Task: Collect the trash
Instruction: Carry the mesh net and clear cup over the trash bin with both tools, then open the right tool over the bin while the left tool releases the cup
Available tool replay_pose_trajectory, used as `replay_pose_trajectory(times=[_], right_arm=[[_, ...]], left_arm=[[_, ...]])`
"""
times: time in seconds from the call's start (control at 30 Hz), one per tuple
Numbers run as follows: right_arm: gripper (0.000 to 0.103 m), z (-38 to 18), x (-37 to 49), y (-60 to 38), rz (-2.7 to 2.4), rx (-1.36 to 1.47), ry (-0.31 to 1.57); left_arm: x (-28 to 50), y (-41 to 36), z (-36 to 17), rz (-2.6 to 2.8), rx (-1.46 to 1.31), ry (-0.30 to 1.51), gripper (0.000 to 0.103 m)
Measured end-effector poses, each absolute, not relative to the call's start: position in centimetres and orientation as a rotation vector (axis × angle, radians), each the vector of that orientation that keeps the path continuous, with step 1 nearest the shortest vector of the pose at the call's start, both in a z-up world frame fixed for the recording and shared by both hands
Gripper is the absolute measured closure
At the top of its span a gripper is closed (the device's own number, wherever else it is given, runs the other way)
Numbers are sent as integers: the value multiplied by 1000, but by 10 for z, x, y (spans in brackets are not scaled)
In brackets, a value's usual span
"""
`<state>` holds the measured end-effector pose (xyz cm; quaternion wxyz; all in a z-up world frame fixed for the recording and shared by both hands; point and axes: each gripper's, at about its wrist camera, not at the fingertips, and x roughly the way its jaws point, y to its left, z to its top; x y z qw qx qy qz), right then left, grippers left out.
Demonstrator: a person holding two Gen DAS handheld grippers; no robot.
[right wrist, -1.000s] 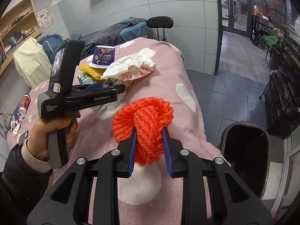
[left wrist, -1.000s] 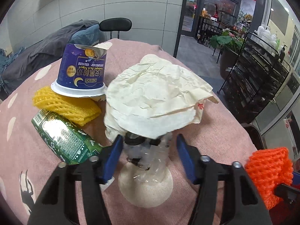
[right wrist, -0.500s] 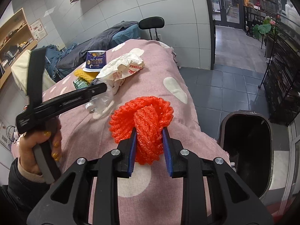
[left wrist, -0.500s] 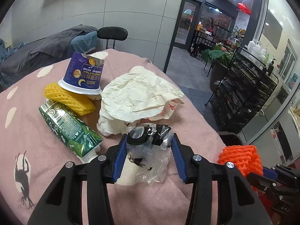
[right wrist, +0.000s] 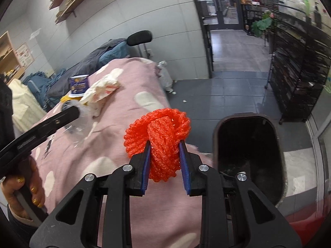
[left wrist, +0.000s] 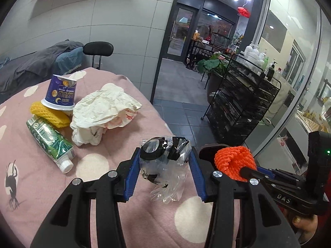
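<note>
My left gripper [left wrist: 164,155] is shut on a crumpled clear plastic wrapper with black patches [left wrist: 163,161], lifted off the pink spotted bedcover [left wrist: 99,186]. Behind it on the cover lie a crumpled white paper wrapper [left wrist: 103,107], an upside-down purple yogurt cup [left wrist: 61,93], a yellow foam net [left wrist: 48,113] and a green carton [left wrist: 49,140]. My right gripper [right wrist: 164,144] is shut on an orange foam net [right wrist: 159,132], held over the cover's edge, left of the open dark trash bin [right wrist: 250,150] on the floor. The orange foam net [left wrist: 233,161] also shows in the left wrist view.
A black wire rack [left wrist: 242,103] with bottles stands at the right on the grey tiled floor. A black chair [left wrist: 98,50] and a heap of dark bedding [left wrist: 37,62] sit behind the bed. A hand [right wrist: 22,192] grips the left tool.
My left gripper closed on the plastic wrapper and lifted it back and right, away from the paper wrapper. My right gripper carried the orange net right, closer to the bin.
</note>
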<state>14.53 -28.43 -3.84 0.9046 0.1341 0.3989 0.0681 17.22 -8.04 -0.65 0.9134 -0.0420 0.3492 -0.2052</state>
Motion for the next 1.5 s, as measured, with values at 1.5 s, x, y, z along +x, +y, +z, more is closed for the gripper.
replay_pose_trajectory(times=[1.5], right_arm=[[43,-177,131,-415,-316,387,995]], left_arm=[[158,-250,-43,-749,99,839,58]])
